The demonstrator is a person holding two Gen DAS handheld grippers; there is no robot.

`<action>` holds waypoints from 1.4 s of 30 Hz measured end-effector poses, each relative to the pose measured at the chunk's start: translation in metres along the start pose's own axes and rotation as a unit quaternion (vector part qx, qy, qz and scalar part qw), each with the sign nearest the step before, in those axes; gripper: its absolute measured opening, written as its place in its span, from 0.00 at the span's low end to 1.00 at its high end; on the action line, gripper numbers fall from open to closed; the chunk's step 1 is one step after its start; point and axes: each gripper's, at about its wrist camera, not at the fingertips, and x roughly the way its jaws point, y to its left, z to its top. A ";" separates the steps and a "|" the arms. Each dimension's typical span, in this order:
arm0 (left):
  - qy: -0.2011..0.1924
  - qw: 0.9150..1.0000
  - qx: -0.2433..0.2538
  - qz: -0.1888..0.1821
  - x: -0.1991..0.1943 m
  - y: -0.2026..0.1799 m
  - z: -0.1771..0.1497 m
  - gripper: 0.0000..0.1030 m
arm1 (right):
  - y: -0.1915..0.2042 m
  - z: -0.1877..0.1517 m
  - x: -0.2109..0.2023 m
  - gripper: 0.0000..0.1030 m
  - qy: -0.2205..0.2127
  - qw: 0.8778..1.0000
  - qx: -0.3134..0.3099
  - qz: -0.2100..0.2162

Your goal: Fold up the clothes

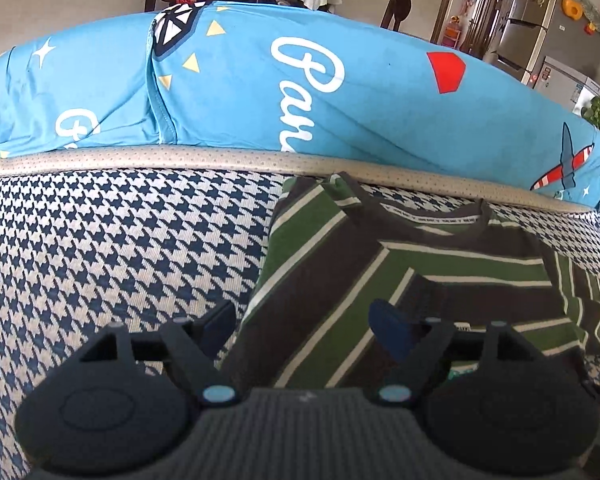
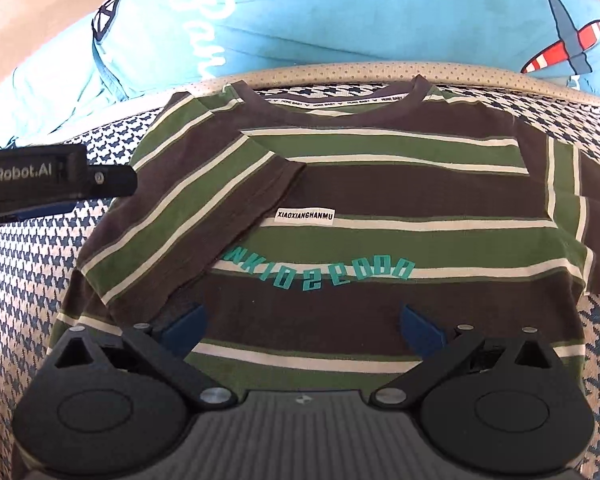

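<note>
On the houndstooth cover (image 2: 20, 280) lies the shirt (image 2: 380, 192), collar toward the blue cushion (image 2: 300, 20), hem hidden under the right gripper (image 2: 302, 322), left sleeve folded across its chest; both it and the left gripper (image 1: 304, 326) gape, empty.

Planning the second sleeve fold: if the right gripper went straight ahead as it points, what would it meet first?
Probably the striped T-shirt itself: the open right gripper points across its chest toward the collar, though depth is unclear.
</note>
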 end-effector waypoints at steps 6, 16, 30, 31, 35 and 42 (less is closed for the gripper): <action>0.014 1.000 0.024 0.007 0.007 -0.004 -0.013 0.80 | 0.008 -0.003 0.004 1.00 0.004 1.000 -0.025 -0.016; 0.052 0.995 0.055 0.065 0.031 0.003 -0.037 0.92 | 0.017 -0.007 0.009 1.00 0.003 0.998 -0.050 -0.041; 0.056 0.992 0.065 0.098 0.019 -0.005 -0.041 1.00 | 0.017 -0.009 0.006 1.00 0.000 0.998 -0.046 -0.041; 0.052 0.991 0.069 0.100 0.015 -0.007 -0.041 1.00 | 0.016 -0.009 0.005 1.00 0.000 0.998 -0.044 -0.038; 0.033 0.990 0.086 0.107 -0.003 -0.016 -0.041 1.00 | 0.013 -0.012 -0.002 1.00 0.000 0.999 -0.040 -0.026; 0.041 0.995 0.041 0.083 -0.020 -0.015 -0.044 1.00 | 0.008 -0.017 -0.023 1.00 -0.033 0.997 -0.060 -0.020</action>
